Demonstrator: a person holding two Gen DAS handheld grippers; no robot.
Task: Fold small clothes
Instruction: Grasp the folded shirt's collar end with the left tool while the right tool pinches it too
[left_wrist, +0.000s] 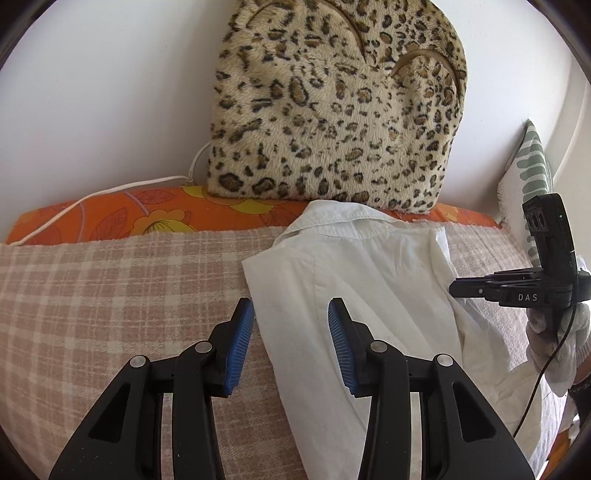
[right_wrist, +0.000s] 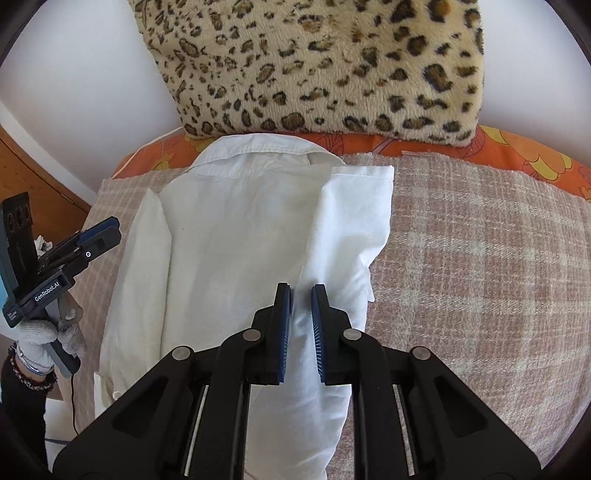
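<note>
A white collared shirt (left_wrist: 351, 266) lies on a pink plaid blanket (left_wrist: 110, 295), collar toward the wall, with both sides folded inward. My left gripper (left_wrist: 290, 306) hovers open over the shirt's left folded edge, nothing between its blue pads. In the right wrist view it hangs at the far left (right_wrist: 110, 227), held by a gloved hand (right_wrist: 37, 343). My right gripper (right_wrist: 301, 290) stands with its jaws a narrow gap apart over the folded-in sleeve of the shirt (right_wrist: 229, 229). White fabric shows through the gap and the pads do not pinch it. Its tips (left_wrist: 453, 290) sit at the shirt's right edge.
A leopard-print cushion (left_wrist: 332, 110) leans on the white wall behind the collar, on an orange flowered sheet (left_wrist: 110, 214). A white cable (left_wrist: 110, 190) runs along the sheet at left. A green-and-white pillow (left_wrist: 532, 162) stands at the right. Wooden furniture (right_wrist: 33, 173) borders the bed's left.
</note>
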